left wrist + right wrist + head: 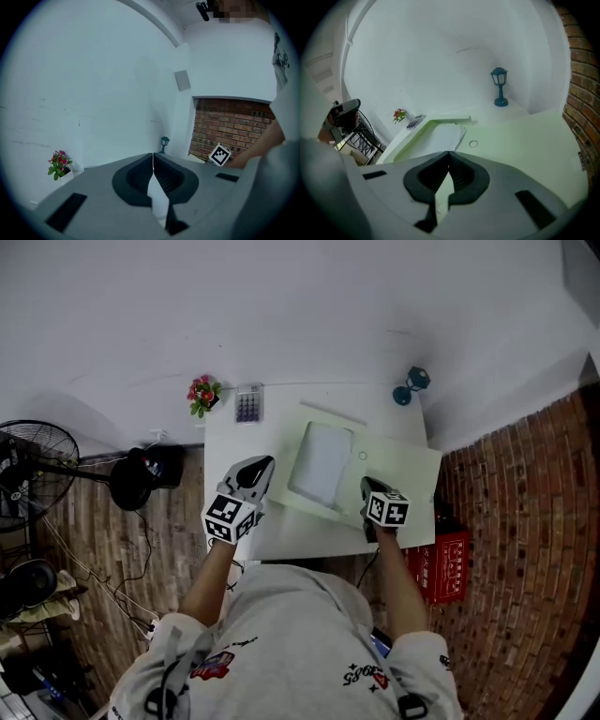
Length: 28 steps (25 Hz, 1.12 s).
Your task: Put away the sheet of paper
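I have both grippers low over the white table [281,532], near the edge closest to me. The left gripper [265,464] sits just left of the open pale green folder [405,471], and its jaws are clenched tip to tip in the left gripper view [153,157]. Only a pale wedge shows in the gap behind the tips, and I see nothing gripped there. The right gripper [367,483] rests over the near right part of the folder. Its jaws are also pressed together at the tips [449,153], with the folder's green showing through the gap behind them. I cannot tell whether they pinch the cover. The sheet of paper [321,465] lies flat on the left half of the open folder, between the two grippers and a little farther out, and it shows beyond the right jaws too [440,137]. Along the far edge of the table stand a small flower pot [202,395] at the left, a calculator [249,405] just beside it, and a blue lantern [411,385] at the far right.
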Tool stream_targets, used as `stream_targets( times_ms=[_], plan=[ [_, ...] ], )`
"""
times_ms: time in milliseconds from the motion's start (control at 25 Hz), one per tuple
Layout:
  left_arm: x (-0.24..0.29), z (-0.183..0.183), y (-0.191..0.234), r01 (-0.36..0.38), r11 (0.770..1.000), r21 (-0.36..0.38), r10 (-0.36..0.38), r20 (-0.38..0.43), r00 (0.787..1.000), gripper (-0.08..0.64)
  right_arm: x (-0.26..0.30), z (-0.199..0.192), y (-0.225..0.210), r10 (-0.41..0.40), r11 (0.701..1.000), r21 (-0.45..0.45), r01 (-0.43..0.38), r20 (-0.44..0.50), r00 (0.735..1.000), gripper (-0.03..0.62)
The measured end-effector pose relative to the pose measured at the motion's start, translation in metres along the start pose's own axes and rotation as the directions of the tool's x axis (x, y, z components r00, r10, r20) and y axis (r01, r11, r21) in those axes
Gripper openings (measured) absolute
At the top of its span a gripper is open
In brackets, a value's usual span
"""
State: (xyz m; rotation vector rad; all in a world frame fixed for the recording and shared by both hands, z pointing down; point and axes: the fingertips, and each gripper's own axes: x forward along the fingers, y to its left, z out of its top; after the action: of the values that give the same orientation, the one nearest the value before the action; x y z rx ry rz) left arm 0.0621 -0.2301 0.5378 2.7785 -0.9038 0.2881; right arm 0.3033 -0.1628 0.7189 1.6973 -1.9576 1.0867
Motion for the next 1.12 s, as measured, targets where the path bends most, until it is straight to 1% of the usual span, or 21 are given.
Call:
stream_targets(
  times_ms=[160,320,520,680,840,960,1120],
  plan=[
    [0.009,0.004,-0.014,0.034,0.999,0.016,-0.034,0.003,0.999,0.023,-0.021,0.004,0.003,-0.019,0.998,-0.062,0.022,0.055,0.998,0.008],
    [0.018,0.012,-0.024,0.059,0.998,0.034,-0.059,0.015,0.998,0.023,-0.044,0.024,0.012,-0.014,0.992,-0.122,0.032,0.14,0.99,0.008],
    [0.026,0.019,-0.034,0.073,0.996,0.05,-0.074,0.026,0.997,0.023,-0.077,0.052,0.029,0.01,0.975,-0.215,0.047,0.257,0.966,0.008],
    [0.03,0.026,-0.036,0.078,0.995,0.063,-0.081,0.042,0.996,0.023,-0.099,0.075,0.044,0.034,0.959,-0.276,0.058,0.319,0.947,0.007],
    [0.031,0.031,-0.039,0.075,0.995,0.072,-0.079,0.058,0.995,0.023,-0.123,0.099,0.059,0.059,0.945,-0.318,0.074,0.391,0.919,0.006],
    [0.029,0.038,-0.041,0.069,0.994,0.084,-0.076,0.094,0.993,0.023,-0.143,0.118,0.071,0.081,0.939,-0.334,0.085,0.454,0.887,0.006],
    [0.028,0.041,-0.042,0.064,0.994,0.089,-0.073,0.105,0.992,0.023,-0.169,0.14,0.088,0.105,0.92,-0.373,0.121,0.532,0.84,0.006]
  ],
)
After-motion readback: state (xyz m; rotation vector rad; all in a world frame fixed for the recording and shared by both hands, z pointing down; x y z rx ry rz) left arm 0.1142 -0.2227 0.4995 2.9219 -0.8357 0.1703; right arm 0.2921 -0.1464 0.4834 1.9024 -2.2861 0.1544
